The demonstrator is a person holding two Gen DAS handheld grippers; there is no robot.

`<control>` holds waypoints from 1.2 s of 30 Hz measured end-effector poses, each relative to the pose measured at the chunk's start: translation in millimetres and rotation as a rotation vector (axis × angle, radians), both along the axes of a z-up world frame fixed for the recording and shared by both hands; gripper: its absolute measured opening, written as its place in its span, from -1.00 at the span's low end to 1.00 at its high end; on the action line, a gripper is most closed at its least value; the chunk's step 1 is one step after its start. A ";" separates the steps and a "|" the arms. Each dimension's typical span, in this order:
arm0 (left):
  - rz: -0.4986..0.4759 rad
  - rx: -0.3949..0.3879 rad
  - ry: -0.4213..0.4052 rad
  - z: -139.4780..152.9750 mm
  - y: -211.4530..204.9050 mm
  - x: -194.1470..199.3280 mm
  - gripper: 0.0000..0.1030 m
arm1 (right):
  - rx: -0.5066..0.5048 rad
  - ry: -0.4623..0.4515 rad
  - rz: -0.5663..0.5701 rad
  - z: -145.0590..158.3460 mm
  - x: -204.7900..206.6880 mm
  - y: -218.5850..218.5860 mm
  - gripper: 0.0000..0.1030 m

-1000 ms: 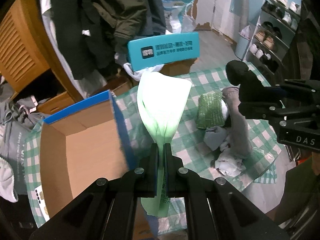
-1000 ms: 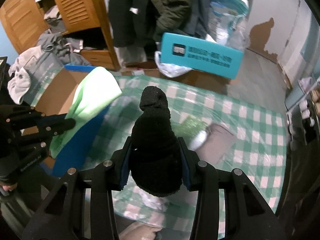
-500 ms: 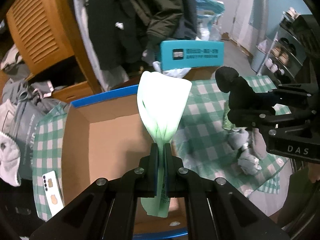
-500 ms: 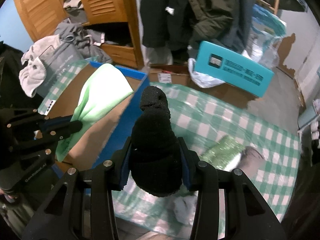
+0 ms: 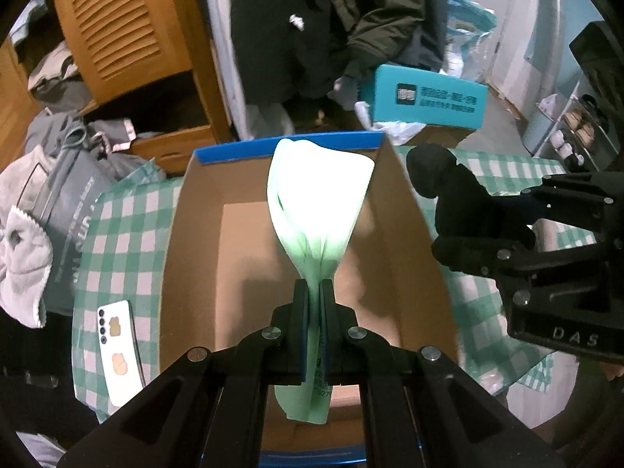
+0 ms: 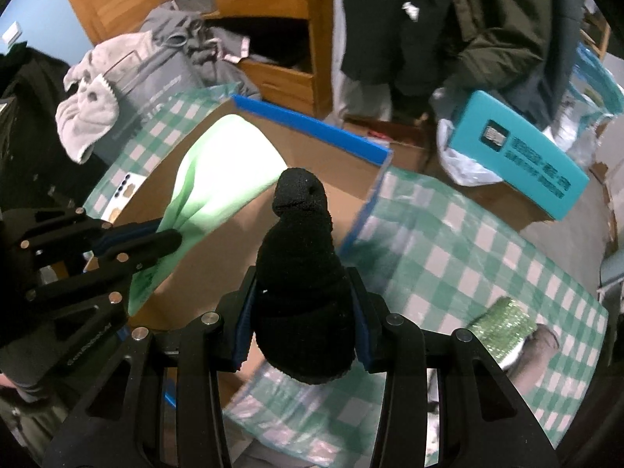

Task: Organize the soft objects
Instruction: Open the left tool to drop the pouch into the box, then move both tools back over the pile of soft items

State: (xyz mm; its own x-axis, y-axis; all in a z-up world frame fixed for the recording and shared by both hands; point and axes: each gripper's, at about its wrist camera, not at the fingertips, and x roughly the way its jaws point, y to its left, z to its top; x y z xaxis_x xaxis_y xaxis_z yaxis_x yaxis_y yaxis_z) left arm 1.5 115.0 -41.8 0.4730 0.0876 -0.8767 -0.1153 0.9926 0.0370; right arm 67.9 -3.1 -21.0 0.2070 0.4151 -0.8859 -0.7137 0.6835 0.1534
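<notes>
Left gripper point(image 5: 313, 292) pinches a pale green folded cloth point(image 5: 319, 210) above the open blue-rimmed cardboard box point(image 5: 195, 241), while right gripper point(image 6: 302, 312) clamps a black fuzzy sock point(image 6: 300, 265) beside it, over the box's edge.

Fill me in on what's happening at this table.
A person is sorting soft items with a tool in each hand. The left tool is shut on a light green cloth, held over the open cardboard box. The right tool is shut on a black sock, at the box's right side, above its edge. Neither item is in the box yet. More soft things, among them a green scrubby one, lie on the checked tablecloth.
</notes>
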 end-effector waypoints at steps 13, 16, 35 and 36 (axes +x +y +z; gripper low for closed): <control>0.041 -0.008 0.062 -18.4 18.5 -0.8 -0.67 | -0.020 0.066 0.047 -19.6 -3.5 28.4 -0.14; 0.052 0.021 0.049 -16.7 17.7 -1.5 -0.17 | -0.028 0.061 0.047 -20.9 -3.7 30.0 0.07; 0.017 0.003 0.027 -6.0 -1.1 2.9 -0.06 | -0.022 0.021 -0.025 -9.8 2.6 -3.5 0.39; 0.012 0.002 0.027 -5.8 -3.3 3.9 -0.06 | -0.023 0.020 -0.027 -9.7 2.5 -6.1 0.39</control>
